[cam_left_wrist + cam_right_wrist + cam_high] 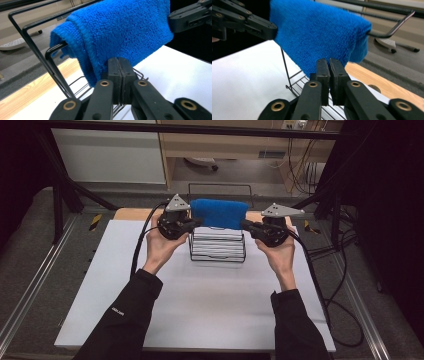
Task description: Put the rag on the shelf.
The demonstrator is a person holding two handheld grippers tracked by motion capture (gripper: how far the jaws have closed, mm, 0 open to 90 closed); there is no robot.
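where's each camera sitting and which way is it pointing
High view: above the person's side of the table, looking forward and down at the blue cloth on the wire rack; both forearms, left gripper, right gripper.
Left gripper view: rides on the left gripper, looks along its shut jaws at the cloth's lower edge.
Right gripper view: rides on the right gripper, facing the cloth's other end.
Shared: both gripper views show the cloth draped over the rack's rail.

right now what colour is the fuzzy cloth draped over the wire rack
Bright blue cloth, clearest in the left gripper view.
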